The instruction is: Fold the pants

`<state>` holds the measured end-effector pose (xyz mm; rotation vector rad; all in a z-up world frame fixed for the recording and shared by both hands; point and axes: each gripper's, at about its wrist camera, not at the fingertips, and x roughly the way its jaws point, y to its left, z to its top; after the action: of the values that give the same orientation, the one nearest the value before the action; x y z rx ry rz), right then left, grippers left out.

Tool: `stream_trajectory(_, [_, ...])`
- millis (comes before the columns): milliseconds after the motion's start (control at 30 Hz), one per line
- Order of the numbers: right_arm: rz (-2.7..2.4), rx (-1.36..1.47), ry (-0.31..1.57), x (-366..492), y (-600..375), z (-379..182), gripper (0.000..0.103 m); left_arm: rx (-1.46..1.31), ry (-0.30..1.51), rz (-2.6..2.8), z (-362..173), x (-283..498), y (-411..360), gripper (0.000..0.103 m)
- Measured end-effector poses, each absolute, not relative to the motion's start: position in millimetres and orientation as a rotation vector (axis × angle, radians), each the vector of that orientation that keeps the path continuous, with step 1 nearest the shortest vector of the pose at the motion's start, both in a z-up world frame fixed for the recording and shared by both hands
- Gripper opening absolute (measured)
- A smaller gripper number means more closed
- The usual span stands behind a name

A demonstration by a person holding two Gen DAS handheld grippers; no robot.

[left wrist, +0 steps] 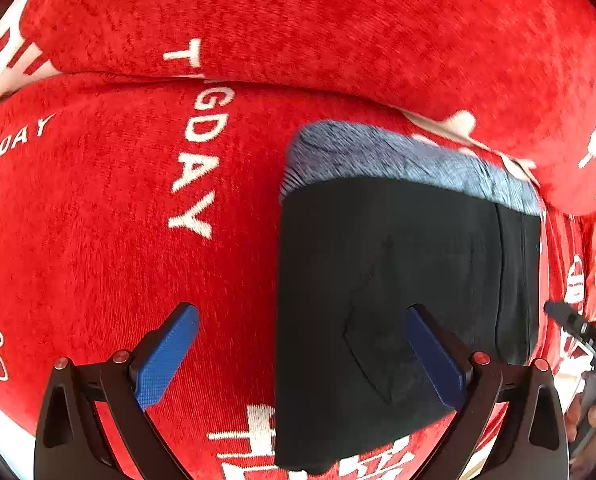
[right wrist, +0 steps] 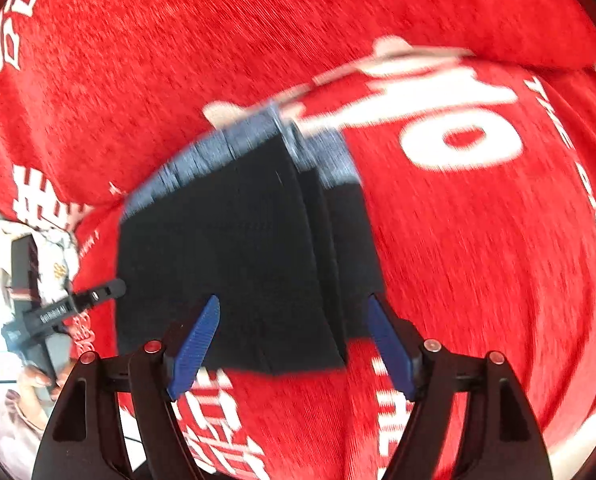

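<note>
On a bed spread with a red plush blanket [left wrist: 98, 200] printed in white lettering, a pair of black pants with a grey ribbed waistband [left wrist: 397, 280] lies folded into a compact rectangle, its layered edges visible along one side in the right wrist view. The left tongs [left wrist: 302, 354] hover spread wide above the near left edge of the bundle, one blue pad [left wrist: 166, 356] over bare blanket and the other over black cloth, gripping nothing. The right tongs [right wrist: 294, 340] likewise stand released, straddling the bundle's near edge without pinching it. Judging by the tidy stack, the folding appears all but complete; the step in hand looks like letting go of the finished fold or checking it. Any next move would call for little more than a light press to flatten the layers or a careful lift clear, so the stack is not dragged askew. Behind the pants a red pillow or raised fold of the same fabric [left wrist: 337, 20] runs along the far side. At the blanket's edge, a white patterned sheet [right wrist: 54, 256] shows beside the person's hand [right wrist: 38, 380]; the room beyond cannot be made out.
</note>
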<state>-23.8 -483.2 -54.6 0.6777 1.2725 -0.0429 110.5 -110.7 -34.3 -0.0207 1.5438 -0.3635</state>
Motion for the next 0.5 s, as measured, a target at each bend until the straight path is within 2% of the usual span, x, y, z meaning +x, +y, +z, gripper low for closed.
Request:
stream_trajectory(67, [-0.030,0.665,1.247,-1,-488,-54,0.079,-0.034,1.544,-0.350,-36,115,-110,0.103])
stream_trajectory(133, [-0.034,0.658,1.231,20,-493,-56,0.068,-0.041,1.542,-0.343,-37,117,-109,0.103])
stream_trajectory(167, [-0.041,0.652,1.224,32,-495,-57,0.050,-0.042,1.542,-0.343,-37,118,-110,0.103])
stream_trajectory(200, [-0.051,0.639,1.231,42,-496,-58,0.035,-0.041,1.542,-0.345,-37,118,-109,0.103])
stream_trajectory(267, [-0.067,0.596,1.259,55,-495,-63,0.022,-0.033,1.545,-0.346,-39,117,-111,0.103])
stream_trajectory(367, [-0.110,0.503,1.340,63,-492,-80,0.022,-0.029,1.560,-0.341,-46,114,-117,0.103])
stream_trajectory(500, [-0.117,0.572,1.337,50,-500,-83,0.022,-0.033,1.566,-0.345,-48,112,-117,0.103])
